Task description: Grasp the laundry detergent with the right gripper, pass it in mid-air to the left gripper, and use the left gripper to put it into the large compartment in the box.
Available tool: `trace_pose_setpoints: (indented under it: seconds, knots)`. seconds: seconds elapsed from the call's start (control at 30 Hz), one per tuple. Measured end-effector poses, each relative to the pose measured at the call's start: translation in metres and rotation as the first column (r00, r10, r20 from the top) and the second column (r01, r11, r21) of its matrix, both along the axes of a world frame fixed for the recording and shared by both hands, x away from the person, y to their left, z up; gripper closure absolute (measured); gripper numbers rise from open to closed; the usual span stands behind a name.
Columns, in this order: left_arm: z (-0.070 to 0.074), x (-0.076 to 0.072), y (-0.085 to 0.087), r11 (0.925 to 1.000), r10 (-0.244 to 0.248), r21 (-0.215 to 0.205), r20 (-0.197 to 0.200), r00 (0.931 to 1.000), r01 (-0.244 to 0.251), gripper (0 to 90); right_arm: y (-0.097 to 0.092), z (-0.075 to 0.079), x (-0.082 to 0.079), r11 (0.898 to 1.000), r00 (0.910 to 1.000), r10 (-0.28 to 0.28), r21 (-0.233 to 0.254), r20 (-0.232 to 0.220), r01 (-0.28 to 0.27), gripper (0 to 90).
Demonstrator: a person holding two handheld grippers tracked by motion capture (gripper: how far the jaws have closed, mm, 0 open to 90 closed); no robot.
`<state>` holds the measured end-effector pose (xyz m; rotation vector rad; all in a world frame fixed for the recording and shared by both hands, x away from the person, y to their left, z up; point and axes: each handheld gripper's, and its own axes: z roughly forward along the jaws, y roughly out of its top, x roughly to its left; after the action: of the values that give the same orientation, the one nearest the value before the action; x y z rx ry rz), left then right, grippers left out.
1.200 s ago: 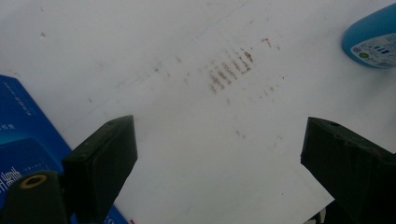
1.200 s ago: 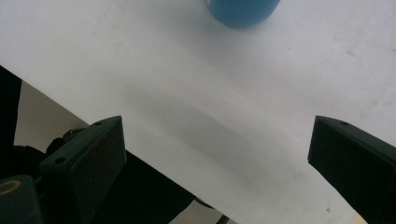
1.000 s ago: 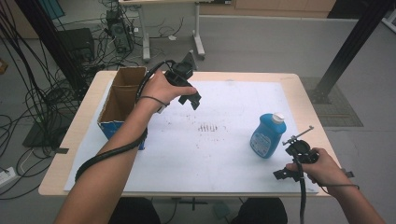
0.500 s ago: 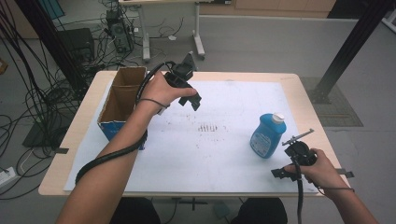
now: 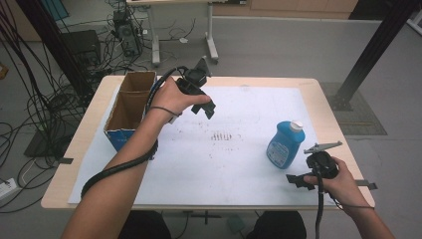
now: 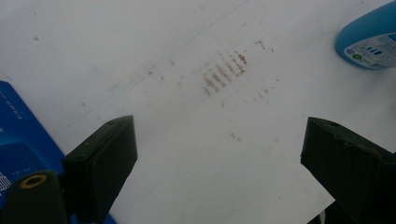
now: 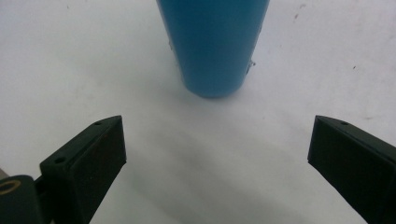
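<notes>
The right tool (image 5: 298,180), jaws wide and empty, lines up low on the upright blue plastic bottle (image 5: 284,145) to grip it, while the left tool (image 5: 205,108) hovers open, holding nothing.

My high view looks forward and down from above the near edge of the desk (image 5: 328,94), taking in its whole top. My left tool (image 5: 204,107) camera hangs above the white sheet (image 6: 187,154), looking down at the blue bottle (image 6: 369,37). My right tool (image 5: 298,180) camera sits low and close, facing that bottle, which all three views share.
</notes>
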<state>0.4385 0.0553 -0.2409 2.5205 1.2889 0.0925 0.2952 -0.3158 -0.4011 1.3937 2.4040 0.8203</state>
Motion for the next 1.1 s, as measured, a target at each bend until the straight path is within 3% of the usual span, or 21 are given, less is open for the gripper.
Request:
trace_pose_setpoints:
  seconds: [0.17, 0.77, 0.9, 0.97, 1.1]
  knots:
    - [-0.001, -0.002, 0.001, 1.0, 0.002, 0.001, 0.001, 1.0, -0.002, 11.1, -0.003, -0.001, -0.001, 0.998, 0.998, 0.006, 0.057, 0.063, -0.009, 4.7]
    - [-0.002, -0.003, 0.004, 0.9999, 0.013, -0.007, 0.005, 0.9999, -0.013, 11.1, -0.003, -0.009, -0.001, 0.988, 0.9853, 0.007, 0.148, 0.171, -0.033, 4.1]
    - [-0.001, -0.004, 0.005, 0.9998, 0.014, -0.01, 0.007, 0.9999, -0.014, 11.0, -0.005, -0.012, -0.002, 0.984, 0.9751, -0.004, 0.177, 0.222, -0.036, 4.1]
    - [0.0, -0.004, 0.006, 0.9998, 0.016, -0.01, 0.009, 0.9998, -0.016, 11.0, -0.006, -0.013, -0.002, 0.982, 0.9747, -0.003, 0.184, 0.224, -0.039, 4.1]
    - [0.002, -0.004, 0.008, 0.9996, 0.026, -0.012, 0.016, 0.9995, -0.026, 11.0, -0.008, -0.015, -0.002, 0.974, 0.9654, -0.011, 0.22, 0.261, -0.048, 4.0]
